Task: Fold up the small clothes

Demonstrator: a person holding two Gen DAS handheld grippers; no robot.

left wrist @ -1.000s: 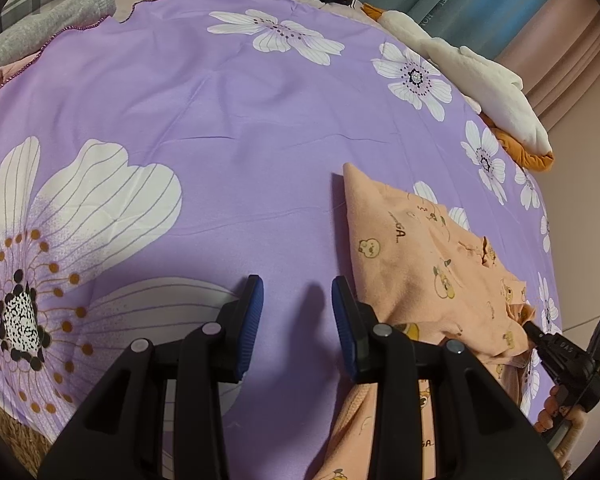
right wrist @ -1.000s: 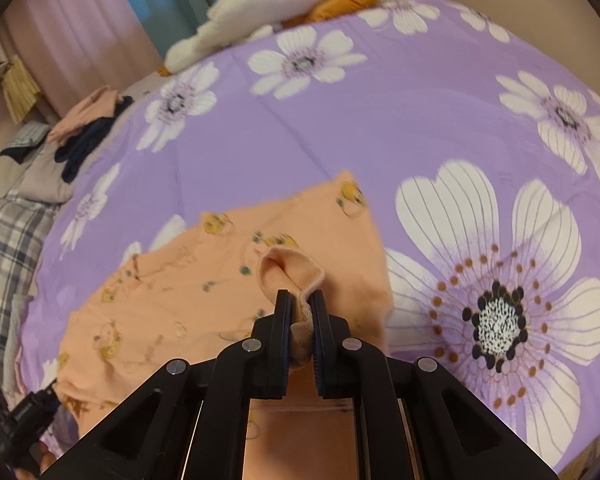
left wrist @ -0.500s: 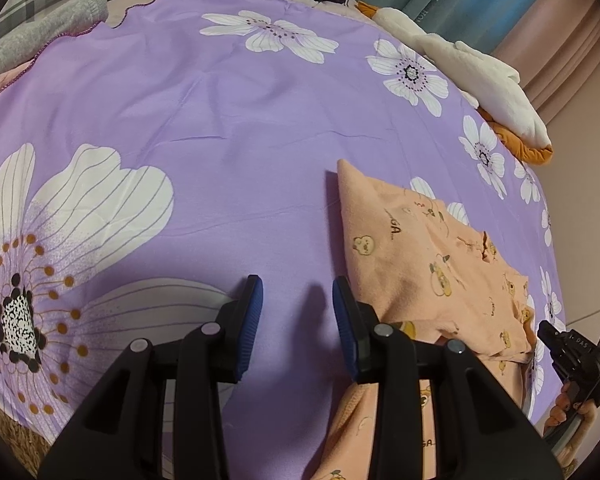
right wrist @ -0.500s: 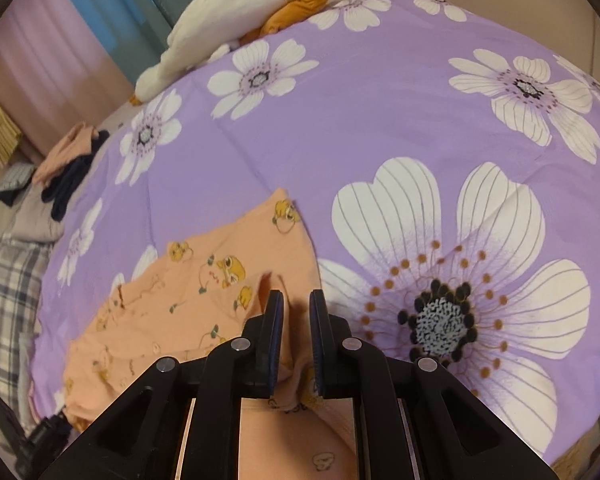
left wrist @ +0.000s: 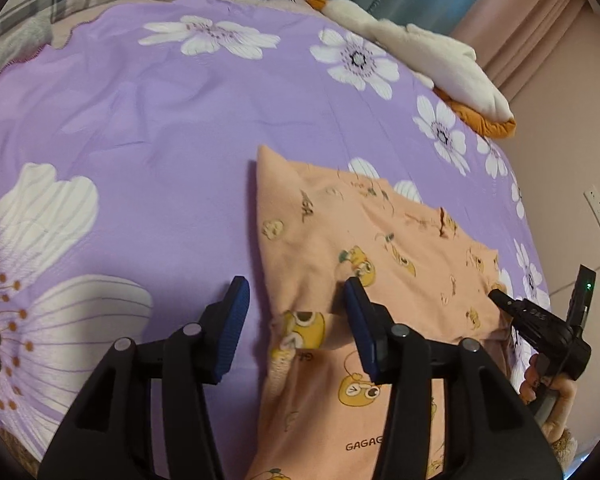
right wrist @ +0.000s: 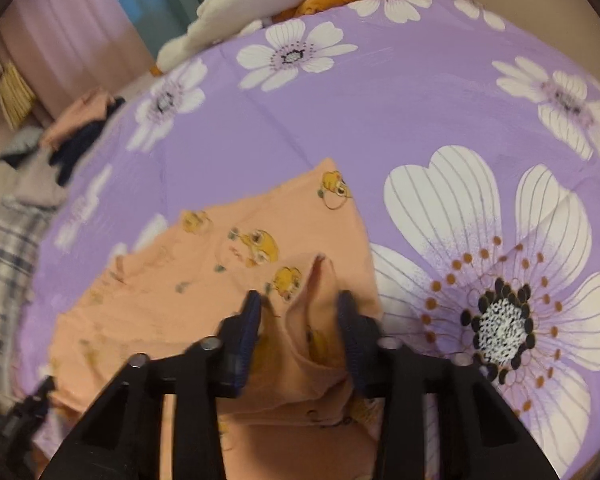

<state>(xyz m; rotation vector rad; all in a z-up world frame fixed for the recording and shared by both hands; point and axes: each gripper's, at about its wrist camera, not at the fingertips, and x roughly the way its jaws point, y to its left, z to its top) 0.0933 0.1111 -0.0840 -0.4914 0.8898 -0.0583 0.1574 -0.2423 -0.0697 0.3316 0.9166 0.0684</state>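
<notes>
- My left gripper (left wrist: 296,300) is wide apart over the near edge of the orange shirt (left wrist: 364,248).
- My right gripper (right wrist: 298,310) is apart too, with a raised fold between its fingers.
- The shirt lies on the purple flowered bed (left wrist: 160,112).

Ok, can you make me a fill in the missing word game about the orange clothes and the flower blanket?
1. The orange garment lies on a bedspread whose main colour is ____.
2. The flowers printed on the bedspread have petals coloured ____.
3. Both the left gripper and the right gripper have their jaws ____.
4. The little cartoon animals on the garment are coloured ____.

Missing words: purple; white; open; yellow
</notes>
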